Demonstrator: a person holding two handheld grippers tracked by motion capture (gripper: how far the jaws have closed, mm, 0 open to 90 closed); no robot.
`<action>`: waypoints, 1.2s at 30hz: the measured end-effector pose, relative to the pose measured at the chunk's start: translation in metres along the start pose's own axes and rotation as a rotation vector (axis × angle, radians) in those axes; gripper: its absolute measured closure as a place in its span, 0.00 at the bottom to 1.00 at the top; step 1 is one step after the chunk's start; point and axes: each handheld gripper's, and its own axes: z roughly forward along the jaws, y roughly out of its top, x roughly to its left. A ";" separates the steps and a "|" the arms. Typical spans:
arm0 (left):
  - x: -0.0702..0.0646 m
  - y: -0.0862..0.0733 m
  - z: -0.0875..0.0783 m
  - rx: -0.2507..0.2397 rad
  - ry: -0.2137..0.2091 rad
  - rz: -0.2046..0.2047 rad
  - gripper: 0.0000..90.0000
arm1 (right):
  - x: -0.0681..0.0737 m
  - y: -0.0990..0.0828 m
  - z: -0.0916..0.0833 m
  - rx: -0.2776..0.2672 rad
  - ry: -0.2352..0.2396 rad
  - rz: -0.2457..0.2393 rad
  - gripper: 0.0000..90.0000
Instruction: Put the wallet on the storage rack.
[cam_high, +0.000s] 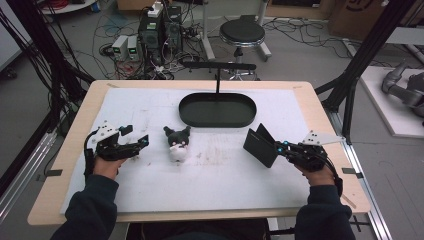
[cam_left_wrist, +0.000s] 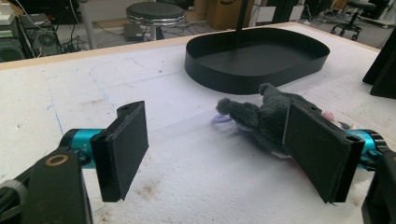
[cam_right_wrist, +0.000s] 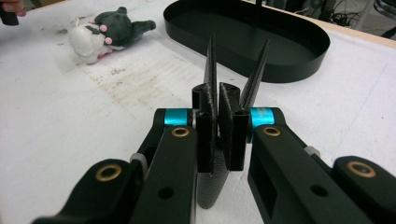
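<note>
A black and white plush toy (cam_high: 177, 143) lies on the white mat, left of centre. My left gripper (cam_high: 136, 136) stands open just left of it with nothing between its fingers. In the left gripper view the plush toy (cam_left_wrist: 261, 116) lies partly behind the right-hand jaw of the open gripper (cam_left_wrist: 219, 154). My right gripper (cam_high: 278, 146) is shut on a black folded case (cam_high: 260, 145), held upright at the mat's right side. In the right gripper view the case (cam_right_wrist: 210, 74) spreads into two flaps above the gripper (cam_right_wrist: 218, 135). The plush toy (cam_right_wrist: 105, 32) lies far left.
A black oval tray (cam_high: 216, 123) sits empty at the back centre, with a thin post and crossbar (cam_high: 218, 65) rising from its far side. The tray wall (cam_left_wrist: 243, 77) is just beyond the plush. A stool (cam_high: 242, 34), computers and cables stand behind the table.
</note>
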 end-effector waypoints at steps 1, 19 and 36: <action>0.000 0.000 0.000 0.001 0.001 0.000 0.25 | 0.000 0.000 0.000 0.000 0.000 0.000 0.95; 0.000 0.000 0.000 0.006 -0.002 0.000 0.25 | 0.004 0.001 0.005 0.003 0.000 -0.042 0.76; 0.000 0.000 0.001 0.017 -0.003 0.000 0.25 | 0.018 0.012 0.025 0.055 -0.081 -0.115 0.95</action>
